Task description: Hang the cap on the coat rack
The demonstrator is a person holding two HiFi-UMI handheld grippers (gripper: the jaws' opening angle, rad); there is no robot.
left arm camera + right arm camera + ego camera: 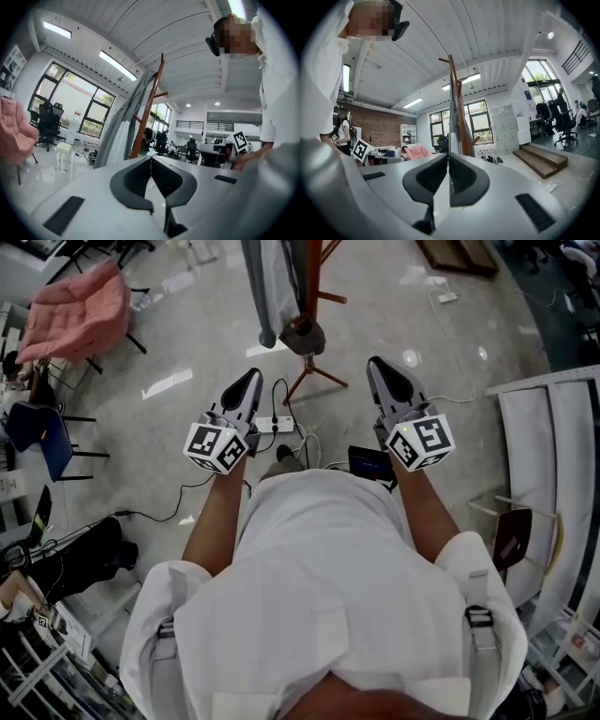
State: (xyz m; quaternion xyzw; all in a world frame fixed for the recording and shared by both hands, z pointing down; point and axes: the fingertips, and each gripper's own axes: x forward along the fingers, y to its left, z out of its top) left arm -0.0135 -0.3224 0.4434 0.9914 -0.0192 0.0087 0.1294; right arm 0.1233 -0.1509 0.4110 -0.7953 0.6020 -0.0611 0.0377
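Left gripper (pixel 252 375) and right gripper (pixel 375 363): jaws closed, nothing between them. The rack (pixel 310 287) stands ahead of the fingertips, between both grippers. A dark item, apparently the cap (pixel 303 337), hangs on it beside a grey garment (pixel 272 287).

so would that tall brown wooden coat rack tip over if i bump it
Probably tippy: the brown wooden coat rack is a tall thin pole on short splayed legs. The grey cloth garment hanging down one side likely loads it unevenly. The wood itself looks stiff.
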